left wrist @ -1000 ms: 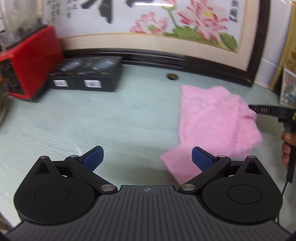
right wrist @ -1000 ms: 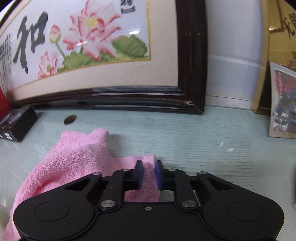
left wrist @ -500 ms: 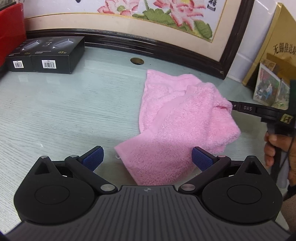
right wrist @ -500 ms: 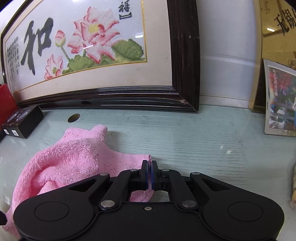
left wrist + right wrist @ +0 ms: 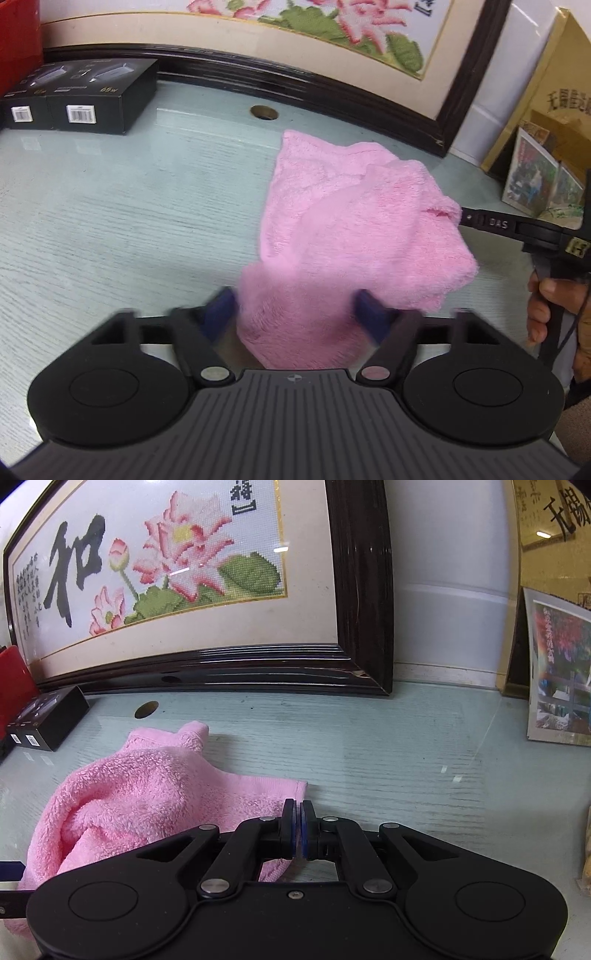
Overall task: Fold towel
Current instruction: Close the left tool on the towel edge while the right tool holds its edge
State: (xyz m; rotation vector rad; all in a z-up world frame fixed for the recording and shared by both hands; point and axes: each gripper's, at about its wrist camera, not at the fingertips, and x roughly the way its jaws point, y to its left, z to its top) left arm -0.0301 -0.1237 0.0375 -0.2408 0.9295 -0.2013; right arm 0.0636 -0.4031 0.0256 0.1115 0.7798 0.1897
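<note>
A pink fluffy towel (image 5: 351, 221) lies rumpled on the pale green table (image 5: 110, 221). Its near corner sits between the blue pads of my left gripper (image 5: 295, 317). Those jaws are closing and blurred, and a small gap still shows beside each pad. My right gripper (image 5: 297, 829) is shut on the towel's (image 5: 147, 794) right edge. In the left wrist view that right gripper (image 5: 463, 218) reaches in from the right, pinching a fold and lifting it a little. A person's hand (image 5: 546, 306) holds its handle.
A framed lotus embroidery (image 5: 184, 590) leans along the back. Black boxes (image 5: 81, 96) and a red object (image 5: 18, 40) stand at the back left. A round hole (image 5: 264, 112) lies behind the towel. Photo cards (image 5: 557, 672) and a gold board (image 5: 546, 92) stand at the right.
My left gripper came down and over to the towel's near corner, and its wide jaws have narrowed around it. The right jaws pinched fully together on the towel edge.
</note>
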